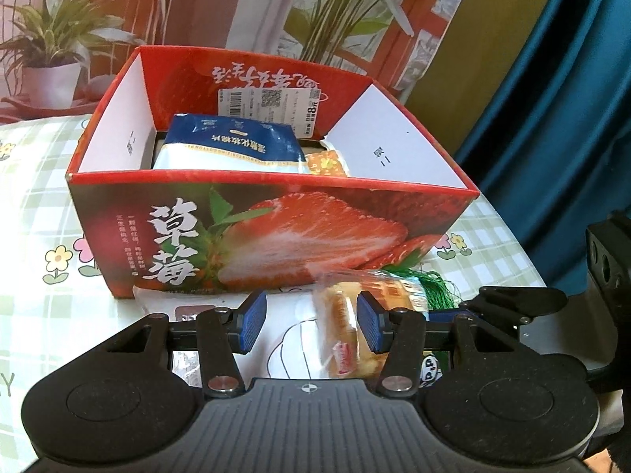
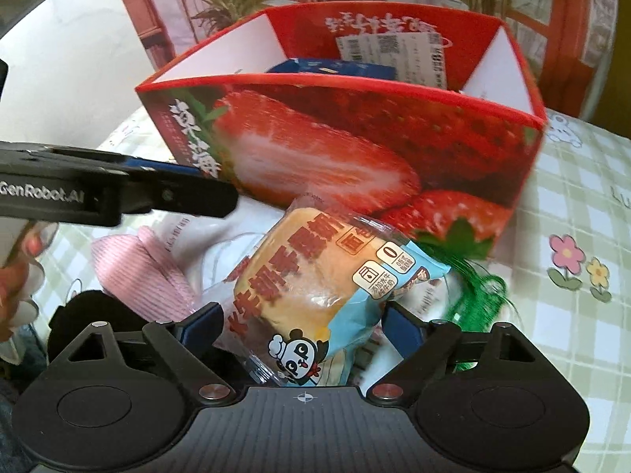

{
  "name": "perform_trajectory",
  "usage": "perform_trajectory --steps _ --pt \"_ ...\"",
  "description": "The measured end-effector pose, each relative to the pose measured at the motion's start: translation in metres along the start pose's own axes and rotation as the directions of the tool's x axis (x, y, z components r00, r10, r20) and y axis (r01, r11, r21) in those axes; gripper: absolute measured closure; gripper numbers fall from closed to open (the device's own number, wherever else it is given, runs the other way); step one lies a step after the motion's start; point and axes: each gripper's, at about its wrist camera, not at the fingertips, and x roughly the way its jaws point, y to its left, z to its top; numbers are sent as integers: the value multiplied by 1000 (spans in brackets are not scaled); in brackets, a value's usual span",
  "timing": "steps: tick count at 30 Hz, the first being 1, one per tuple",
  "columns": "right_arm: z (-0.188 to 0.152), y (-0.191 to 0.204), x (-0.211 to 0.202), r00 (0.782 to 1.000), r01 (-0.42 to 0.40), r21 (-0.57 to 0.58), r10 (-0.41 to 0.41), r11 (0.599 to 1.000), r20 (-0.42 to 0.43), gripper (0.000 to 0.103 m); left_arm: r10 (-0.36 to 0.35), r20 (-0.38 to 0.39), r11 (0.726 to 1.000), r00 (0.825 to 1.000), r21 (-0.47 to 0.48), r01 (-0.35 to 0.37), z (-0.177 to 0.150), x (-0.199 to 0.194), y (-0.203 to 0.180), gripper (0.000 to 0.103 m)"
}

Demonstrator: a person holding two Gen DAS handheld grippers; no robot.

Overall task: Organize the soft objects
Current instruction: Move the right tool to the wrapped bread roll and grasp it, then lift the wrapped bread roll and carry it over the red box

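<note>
A wrapped bread bun (image 2: pixel 311 276) with a panda print lies in front of the red strawberry box (image 2: pixel 355 149). It sits between the fingers of my right gripper (image 2: pixel 301 319), whose pads stand wide and do not squeeze it. My left gripper (image 1: pixel 311 327) is open just before the box (image 1: pixel 276 228). The same bun (image 1: pixel 343 315) shows beside its right pad, with a gap to the left pad. Inside the box are a blue-and-white pack (image 1: pixel 232 146) and an orange packet (image 1: pixel 325 163). Under the bun lies a white pack (image 2: pixel 221 252).
A pink knitted cloth (image 2: pixel 150 272) lies left of the bun and a green tassel (image 2: pixel 477 291) to its right. The checked tablecloth (image 2: pixel 572 205) has flower prints. A hand (image 2: pixel 15 276) is at the far left. A blue curtain (image 1: pixel 552 98) hangs beyond the table's right edge.
</note>
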Motion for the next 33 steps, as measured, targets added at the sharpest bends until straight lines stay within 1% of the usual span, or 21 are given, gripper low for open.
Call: perform_trajectory --steps 7,16,20,23,29,33 --pt "11 14 9 1000 -27 -44 27 999 12 18 2 -12 999 1000 -37 -3 -3 2 8 50" --pt "9 9 4 999 -24 -46 26 999 25 20 -13 -26 999 1000 -44 12 -6 4 6 50" --pt "7 6 -2 999 -22 -44 24 999 36 22 -29 -40 998 999 -52 27 -9 4 6 50" --pt "3 5 -4 999 -23 -44 25 999 35 27 -45 -62 997 997 -68 41 -12 8 8 50" --pt "0 4 -4 999 -33 -43 35 999 34 32 -81 -93 994 992 -77 74 -13 16 6 50" --pt "1 8 -2 999 -28 -60 31 998 43 32 -116 -102 989 988 -99 106 -10 28 11 50"
